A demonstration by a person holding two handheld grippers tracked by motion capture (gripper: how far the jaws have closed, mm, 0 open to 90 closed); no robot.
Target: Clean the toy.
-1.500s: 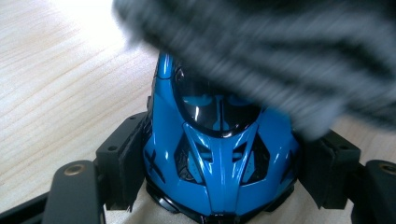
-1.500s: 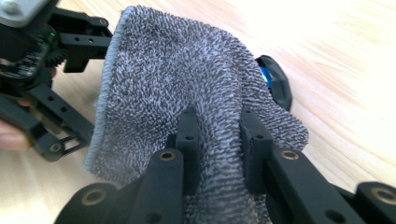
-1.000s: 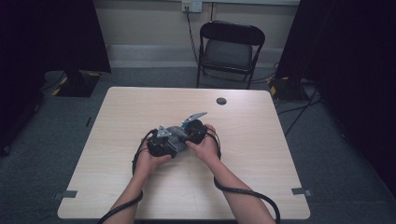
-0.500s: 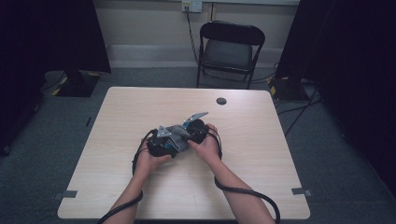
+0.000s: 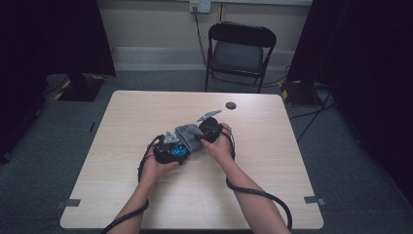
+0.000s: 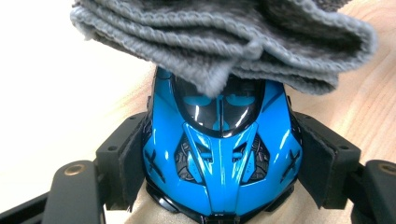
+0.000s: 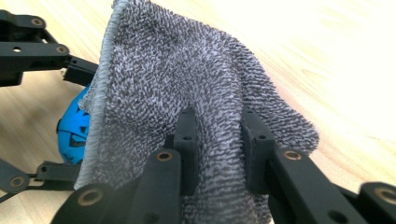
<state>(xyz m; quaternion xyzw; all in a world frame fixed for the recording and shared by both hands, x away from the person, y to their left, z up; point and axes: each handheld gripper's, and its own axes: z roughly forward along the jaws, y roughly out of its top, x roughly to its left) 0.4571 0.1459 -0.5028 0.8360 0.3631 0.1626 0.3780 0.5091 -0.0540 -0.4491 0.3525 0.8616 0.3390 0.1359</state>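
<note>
We saw bare table [image 5: 122, 195] open on every side of the hands; a small dark disc [image 5: 231, 105] lay well apart near the far edge. Between the grippers, the grey cloth [image 6: 224, 42] draped over the blue toy car [image 6: 219, 163], blocking passage there

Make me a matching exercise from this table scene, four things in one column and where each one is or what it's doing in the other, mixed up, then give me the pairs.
Things:
1. blue toy car
2. grey cloth
3. small round black thing
4. folding chair

Places or states:
A. pinched in the right gripper
B. on the floor beyond the table
C. clamped between the left gripper's pads
D. alone on the tabletop near the far edge

Pairs: 1-C, 2-A, 3-D, 4-B
</note>
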